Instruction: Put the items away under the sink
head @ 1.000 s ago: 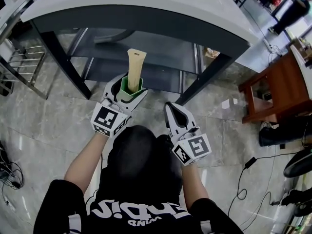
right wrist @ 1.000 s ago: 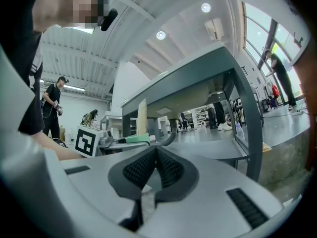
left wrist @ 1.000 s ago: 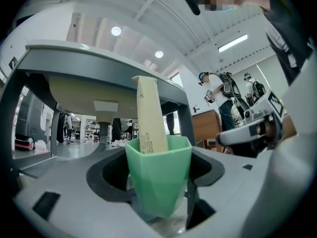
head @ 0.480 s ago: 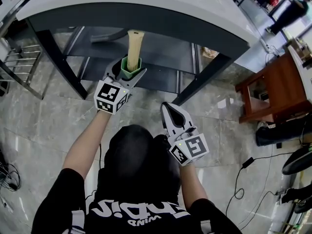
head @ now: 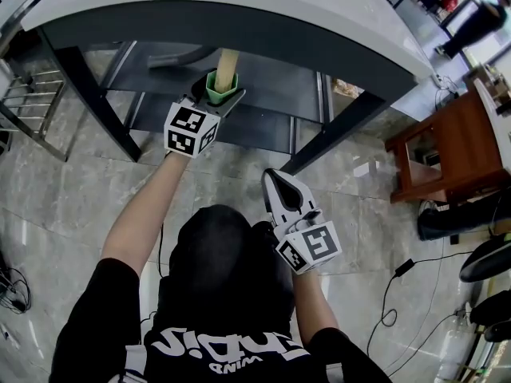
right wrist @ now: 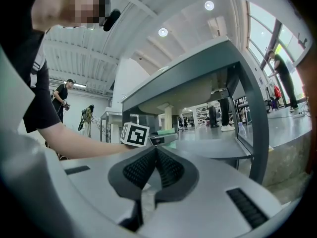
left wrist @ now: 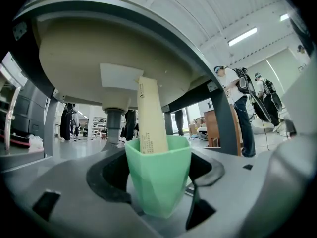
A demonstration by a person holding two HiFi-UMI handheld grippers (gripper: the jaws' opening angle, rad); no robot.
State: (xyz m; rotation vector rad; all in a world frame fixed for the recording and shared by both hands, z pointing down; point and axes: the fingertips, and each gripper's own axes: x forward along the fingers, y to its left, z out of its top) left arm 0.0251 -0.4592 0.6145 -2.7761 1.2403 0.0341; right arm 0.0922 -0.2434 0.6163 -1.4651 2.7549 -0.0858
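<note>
My left gripper (head: 217, 96) is shut on a mint green cup (head: 221, 87) with a pale tube (head: 227, 64) standing in it. It reaches under the front edge of the sink counter (head: 263, 22), over the dark shelf (head: 263, 82). In the left gripper view the green cup (left wrist: 158, 175) sits between the jaws, the tube (left wrist: 151, 118) rising toward the basin underside (left wrist: 114, 58) and drain pipe (left wrist: 113, 123). My right gripper (head: 284, 188) hangs back near my body, shut and empty; in the right gripper view its gripper (right wrist: 156, 162) has the pads pressed together.
Dark table legs (head: 96, 102) frame the opening under the sink. A metal rack (head: 28, 102) stands at the left, a wooden stool (head: 455, 146) at the right. Cables (head: 399, 294) lie on the tiled floor. People stand in the background of the left gripper view.
My left gripper has carried the cup and tube forward, from the floor in front of the shelf to under the counter edge. The right gripper has barely moved.
</note>
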